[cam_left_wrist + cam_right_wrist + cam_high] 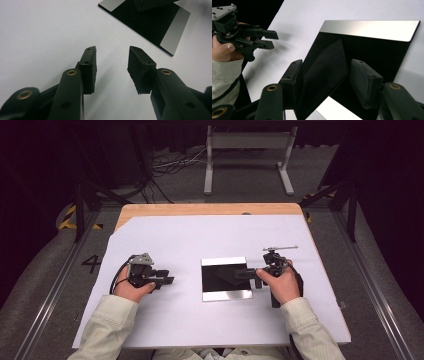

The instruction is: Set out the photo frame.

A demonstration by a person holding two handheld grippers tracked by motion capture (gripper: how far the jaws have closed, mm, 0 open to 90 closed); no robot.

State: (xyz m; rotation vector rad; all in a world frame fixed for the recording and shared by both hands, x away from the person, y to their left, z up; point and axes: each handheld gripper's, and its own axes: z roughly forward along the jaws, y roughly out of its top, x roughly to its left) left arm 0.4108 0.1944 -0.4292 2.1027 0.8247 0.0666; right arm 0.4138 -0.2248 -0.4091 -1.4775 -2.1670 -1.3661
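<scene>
Right gripper (248, 273) sits over the right edge of the black tray (226, 279), mid-table on the white sheet (175, 240); jaws spread wide, and a thin black flap (324, 75) stands tilted between them, against the left pad, clear of the right one. Left gripper (169, 280) rests on the sheet well left of the tray, jaws apart with nothing between them. Tray has silver strips along its near and far edges.

Bright, even light on the white sheet (165, 240); dark surroundings; soft shadows under the left gripper (111, 66); its near jaws blur.
</scene>
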